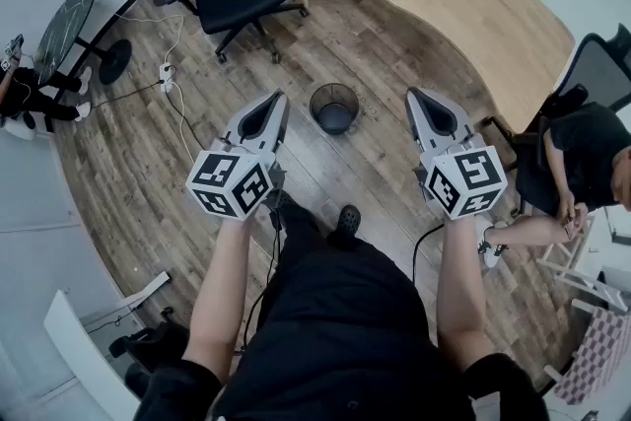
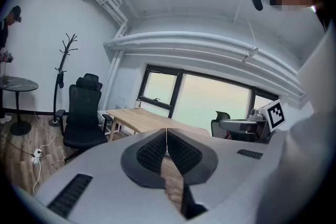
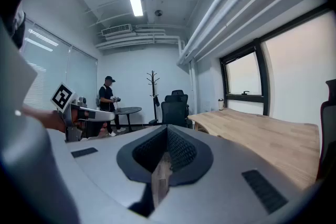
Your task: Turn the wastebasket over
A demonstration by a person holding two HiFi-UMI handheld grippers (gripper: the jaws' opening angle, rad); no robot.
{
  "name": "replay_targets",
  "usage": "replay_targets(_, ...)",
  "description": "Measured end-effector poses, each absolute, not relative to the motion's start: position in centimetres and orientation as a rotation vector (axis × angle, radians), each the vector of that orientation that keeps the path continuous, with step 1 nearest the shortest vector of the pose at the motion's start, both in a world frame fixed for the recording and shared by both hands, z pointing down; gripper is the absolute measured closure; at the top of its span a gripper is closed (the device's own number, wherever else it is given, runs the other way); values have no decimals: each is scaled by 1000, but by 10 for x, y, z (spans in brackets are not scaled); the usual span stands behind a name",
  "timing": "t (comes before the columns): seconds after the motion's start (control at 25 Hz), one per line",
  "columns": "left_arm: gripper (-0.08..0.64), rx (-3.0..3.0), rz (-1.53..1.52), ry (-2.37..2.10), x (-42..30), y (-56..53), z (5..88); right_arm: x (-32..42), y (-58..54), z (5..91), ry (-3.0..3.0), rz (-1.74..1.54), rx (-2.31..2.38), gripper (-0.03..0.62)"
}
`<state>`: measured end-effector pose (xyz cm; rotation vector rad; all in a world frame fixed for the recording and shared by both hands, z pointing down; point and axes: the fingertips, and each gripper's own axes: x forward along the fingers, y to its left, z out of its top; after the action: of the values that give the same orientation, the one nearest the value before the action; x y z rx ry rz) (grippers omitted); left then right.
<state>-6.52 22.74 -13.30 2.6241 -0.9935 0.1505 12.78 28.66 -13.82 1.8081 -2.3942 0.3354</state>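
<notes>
1. Looking down, you see the wastebasket (image 1: 334,108) standing on the wood floor (image 1: 128,173). Its mouth is up. It sits a little way ahead of your feet, between your two tools.
2. Your left gripper (image 1: 277,100) is shut tight and holds nothing. Your right gripper (image 1: 413,96) is shut tight too, and it is also empty. Both hang in the air near the basket, one on each side, and neither touches it.
3. The basket looks like black wire mesh. It is likely light and stiff, so it should not squash when you pinch it.
4. The round side looks too wide for one tool to go around. The thin top rim seems the best place to hold, with one jaw inside and one outside.
5. You need to open a tool first, because shut jaws cannot take the rim.
6. Thin wire may slip in the pads, so pinch firmly. A light basket may also slide or roll on the smooth floor if you push it.
</notes>
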Motion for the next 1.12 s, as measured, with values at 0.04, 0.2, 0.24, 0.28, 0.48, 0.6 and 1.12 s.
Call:
replay_targets(0.04,540,2623,151,-995,-64,228,-134,129,288,-139,-2392,328,1805,560)
replay_targets(0.2,540,2627,155,-999,-58,228,-137,133,292,-140,-2385,305,1785,560)
replay_targets(0.24,540,2628,156,-999,-56,228,-137,135,292,-140,-2384,303,1784,560)
replay_targets(0.28,540,2628,158,-999,-54,228,-138,138,293,-140,-2382,303,1785,560)
replay_targets(0.48,540,2633,174,-996,-50,230,-140,139,296,-145,-2370,272,1769,560)
replay_targets(0.6,540,2638,184,-992,-46,232,-141,139,300,-146,-2369,259,1756,560)
replay_targets(1.12,540,2618,231,-1006,-41,250,-129,141,313,-127,-2403,324,1729,558)
